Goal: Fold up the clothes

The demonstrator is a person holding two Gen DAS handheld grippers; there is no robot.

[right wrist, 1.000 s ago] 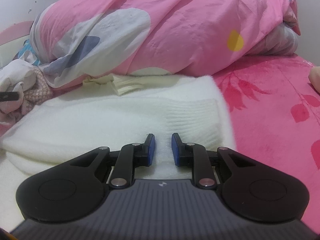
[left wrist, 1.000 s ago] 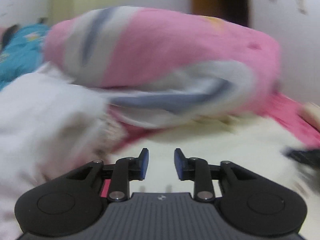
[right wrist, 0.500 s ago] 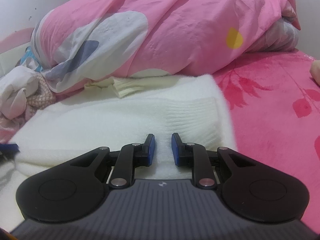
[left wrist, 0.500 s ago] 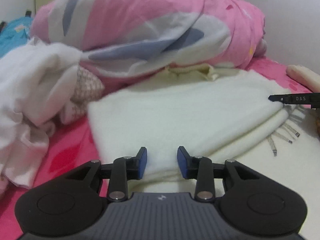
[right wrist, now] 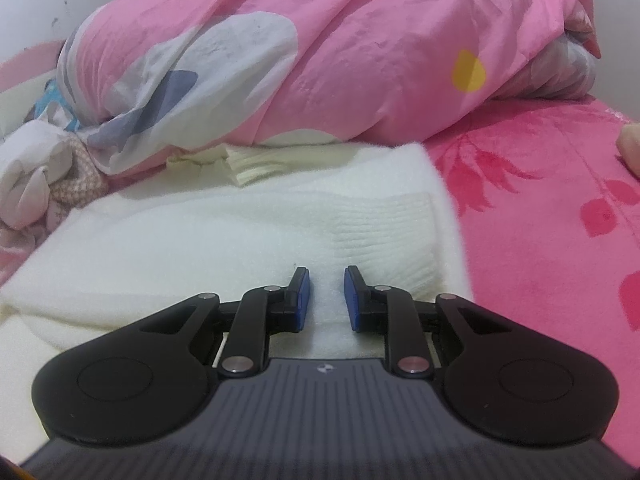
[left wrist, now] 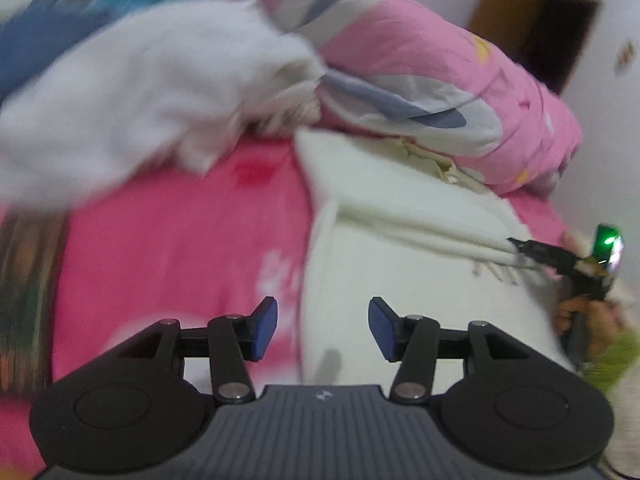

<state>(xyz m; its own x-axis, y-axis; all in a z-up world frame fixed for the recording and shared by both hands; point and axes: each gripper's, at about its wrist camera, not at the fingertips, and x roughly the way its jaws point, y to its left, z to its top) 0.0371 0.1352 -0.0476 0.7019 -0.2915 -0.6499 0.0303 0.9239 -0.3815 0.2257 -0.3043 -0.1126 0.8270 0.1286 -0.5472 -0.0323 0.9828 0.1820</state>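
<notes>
Most of both views is taken up by a pink bedspread [right wrist: 560, 216] with red leaf prints, and across its far side lies a bulky rolled duvet [right wrist: 360, 52], pink with white, grey-blue and yellow patches. Against the foot of that duvet lies the cream knit sweater [right wrist: 200, 240], folded flat, its ribbed cuff [right wrist: 384, 232] turned up on top and a crumpled pale-yellow bit of cloth [right wrist: 224, 162] wedged between sweater and duvet. To the sweater's left a heap of white clothes [left wrist: 132, 92] sits on the bedspread, blurred in the left wrist view, with blue fabric [left wrist: 48, 36] behind it. The right gripper [right wrist: 327, 296] rests low over the sweater's near edge, jaws narrowly parted with cream knit showing in the gap; whether they pinch it cannot be told. The left gripper [left wrist: 323, 328] hovers over the sweater's left border where it meets the bedspread, jaws wide apart, holding nothing.
</notes>
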